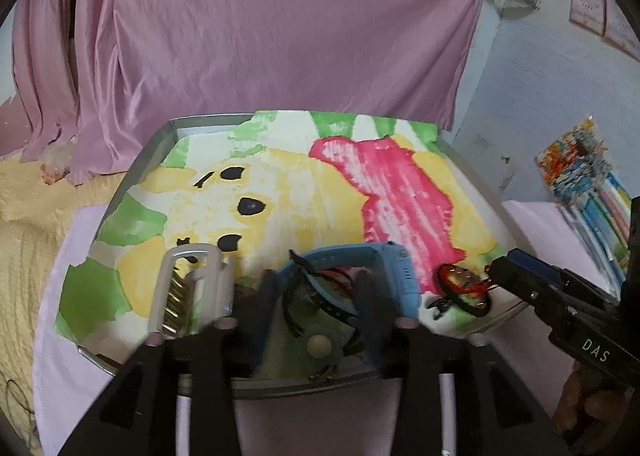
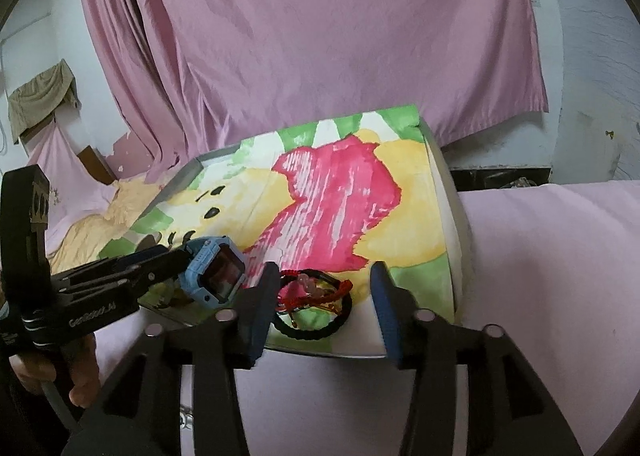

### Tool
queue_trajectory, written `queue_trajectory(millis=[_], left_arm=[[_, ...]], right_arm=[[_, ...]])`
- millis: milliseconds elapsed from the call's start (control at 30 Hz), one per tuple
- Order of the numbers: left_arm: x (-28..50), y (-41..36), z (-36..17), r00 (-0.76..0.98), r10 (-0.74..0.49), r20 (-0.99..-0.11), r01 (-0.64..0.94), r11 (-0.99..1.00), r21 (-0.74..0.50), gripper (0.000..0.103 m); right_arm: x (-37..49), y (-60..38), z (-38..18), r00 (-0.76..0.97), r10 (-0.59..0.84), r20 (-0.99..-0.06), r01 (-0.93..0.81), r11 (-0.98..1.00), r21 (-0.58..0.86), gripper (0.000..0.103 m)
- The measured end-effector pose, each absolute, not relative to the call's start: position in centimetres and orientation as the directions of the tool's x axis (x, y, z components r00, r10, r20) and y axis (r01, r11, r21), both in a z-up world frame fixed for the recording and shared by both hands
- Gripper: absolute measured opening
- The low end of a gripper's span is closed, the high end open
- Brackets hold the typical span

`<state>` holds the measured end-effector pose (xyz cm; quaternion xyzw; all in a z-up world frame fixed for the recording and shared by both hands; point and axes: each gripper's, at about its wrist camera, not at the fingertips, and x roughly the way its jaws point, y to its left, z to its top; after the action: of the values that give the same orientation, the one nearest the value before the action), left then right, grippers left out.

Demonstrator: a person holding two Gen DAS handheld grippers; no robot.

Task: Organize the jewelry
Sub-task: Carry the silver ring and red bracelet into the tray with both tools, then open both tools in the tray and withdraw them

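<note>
Left claw [image 1: 316, 292] spread wide around blue watch [image 1: 360, 272], fingers [image 1: 262, 296] on either side of the strap, contact not clear through the blur. Watch near the tray's near edge, face [image 2: 224, 276] tilted toward the right. White clip [image 1: 192, 288] with gold teeth just left of the watch, on the paper. Small pale bead [image 1: 319, 345] close under the watch strap, by the near rim.

Right claw [image 2: 324, 304] released, blue pads [image 2: 260, 308] wide apart, hovering over bracelets [image 2: 316, 304]: black cord loop tangled with red thread, lying on the paper at the near right corner, just right of the watch. Left pad touching or just beside the loop; cannot tell which.

Tray [image 1: 160, 139] lined with painted paper [image 2: 332, 191] in yellow, pink and green, resting on pink cloth [image 2: 552, 264]. Pink curtain [image 1: 280, 23] hanging beyond. Hand [image 2: 60, 372] gripping the left handle.
</note>
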<state>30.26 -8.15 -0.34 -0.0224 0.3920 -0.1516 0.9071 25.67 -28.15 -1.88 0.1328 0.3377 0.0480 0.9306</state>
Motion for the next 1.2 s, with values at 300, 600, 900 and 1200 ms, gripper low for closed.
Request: queue_trajectory(millis=[300, 600, 900, 1200], left_arm=[[28.2, -7.8, 1.1, 0.717, -0.296, -0.632, 0.266, 0.953, -0.145, 0.072], [24.0, -5.6, 2.7, 0.829, -0.245, -0.502, 0.215, 0.969, -0.119, 0.098], [19.7, -2.8, 2.9, 0.875, -0.223, -0.429, 0.182, 0.974, -0.136, 0.102], [15.7, -0.6, 2.8, 0.897, -0.192, -0.399, 0.156, 0.980, -0.120, 0.102]], right_arm=[[23.5, -28.6, -0.4, 0.829, 0.124, -0.546, 0.026, 0.965, 0.259, 0.049], [19.6, -28.1, 1.1, 0.896, 0.106, -0.430, 0.014, 0.964, 0.266, 0.087], [15.5, -26.6, 1.8, 0.920, 0.165, -0.354, -0.064, 0.958, 0.280, 0.090], [12.6, -24.4, 1.7, 0.913, 0.188, -0.362, -0.100, 0.964, 0.246, 0.091]])
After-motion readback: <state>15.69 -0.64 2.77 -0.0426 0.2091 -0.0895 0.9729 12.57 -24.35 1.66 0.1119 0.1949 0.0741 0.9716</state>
